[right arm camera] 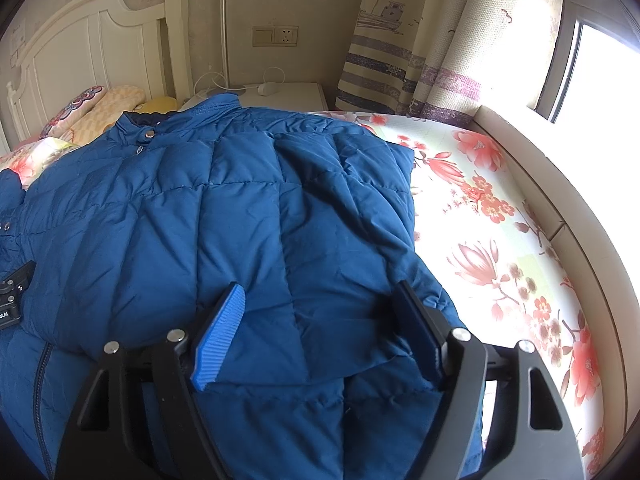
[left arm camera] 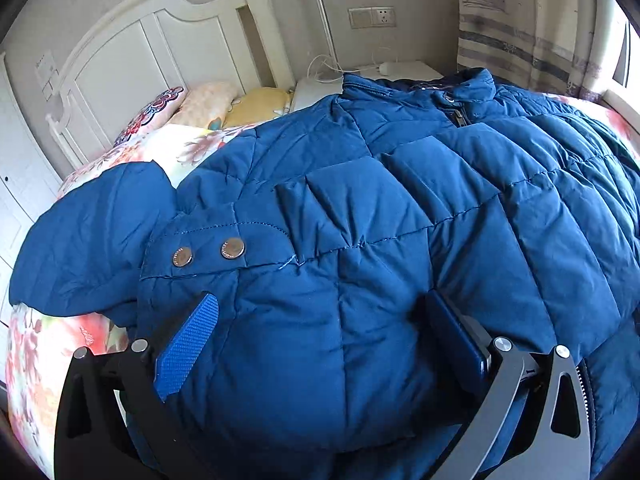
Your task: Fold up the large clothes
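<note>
Spread wide, both hand-held grippers, left (left arm camera: 320, 340) and right (right arm camera: 320, 332), are straddling a puffy blue down jacket (left arm camera: 400, 208) lying across the bed (right arm camera: 492, 216), filling frame centre; soft, light, slippery, best pinched at hem seams

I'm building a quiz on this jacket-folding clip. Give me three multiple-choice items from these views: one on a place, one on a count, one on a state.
1. The jacket lies on:
A. a wooden floor
B. a bed with a floral sheet
C. a chair

2. Metal snaps on the tab in the left wrist view:
A. two
B. four
C. none

3. The left gripper is:
A. shut on a pillow
B. out of view
C. open over the jacket

Answers: B, the floral sheet shows beside the jacket; A, two round snaps sit side by side; C, its fingers stand wide apart.
</note>
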### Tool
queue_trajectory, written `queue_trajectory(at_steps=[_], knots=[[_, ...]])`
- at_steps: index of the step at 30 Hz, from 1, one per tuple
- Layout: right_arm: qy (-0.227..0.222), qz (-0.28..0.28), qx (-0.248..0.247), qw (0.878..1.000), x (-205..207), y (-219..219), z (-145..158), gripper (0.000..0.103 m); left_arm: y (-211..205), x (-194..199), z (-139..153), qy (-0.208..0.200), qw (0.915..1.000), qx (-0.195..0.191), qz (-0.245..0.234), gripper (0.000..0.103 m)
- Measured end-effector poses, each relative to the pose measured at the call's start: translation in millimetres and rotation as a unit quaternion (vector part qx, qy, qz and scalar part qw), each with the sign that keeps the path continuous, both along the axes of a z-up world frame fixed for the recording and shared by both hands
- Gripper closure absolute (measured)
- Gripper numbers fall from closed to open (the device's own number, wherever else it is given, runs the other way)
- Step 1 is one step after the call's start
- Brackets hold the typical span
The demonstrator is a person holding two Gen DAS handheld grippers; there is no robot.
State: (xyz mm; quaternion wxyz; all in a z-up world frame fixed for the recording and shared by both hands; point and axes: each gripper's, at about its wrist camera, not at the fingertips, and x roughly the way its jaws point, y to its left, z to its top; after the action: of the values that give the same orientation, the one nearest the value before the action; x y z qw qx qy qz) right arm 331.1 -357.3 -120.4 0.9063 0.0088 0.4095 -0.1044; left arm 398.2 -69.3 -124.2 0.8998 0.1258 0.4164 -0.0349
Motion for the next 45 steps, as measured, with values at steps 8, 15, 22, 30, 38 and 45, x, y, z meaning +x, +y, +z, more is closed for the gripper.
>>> queue_trajectory(at_steps=[8,15,22,30,38,45], knots=[[-0.086,0.008,0.117,0.989,-11,-24,48,0.021,2,-3,1,-0.002,1.0000,-0.009,0.000,0.004],[0.059,0.171,-0.030,0.983,47,68,-5,0.019,7,-6,4,-0.008,0.9995,-0.029,-0.003,0.004],[-0.003,0.093,0.007,0.996,72,22,43,0.021,10,-5,5,-0.006,0.9989,-0.046,-0.005,0.004],[0.069,0.019,0.055,0.996,140,-47,7,0.014,9,-5,4,-0.005,0.9987,-0.050,-0.006,0.004],[-0.010,0.116,-0.034,0.993,50,60,42,0.015,10,-4,4,-0.003,0.9986,-0.053,-0.006,0.004],[0.025,0.130,-0.062,0.989,45,80,5,0.009,10,-4,4,-0.003,0.9986,-0.053,-0.006,0.004]])
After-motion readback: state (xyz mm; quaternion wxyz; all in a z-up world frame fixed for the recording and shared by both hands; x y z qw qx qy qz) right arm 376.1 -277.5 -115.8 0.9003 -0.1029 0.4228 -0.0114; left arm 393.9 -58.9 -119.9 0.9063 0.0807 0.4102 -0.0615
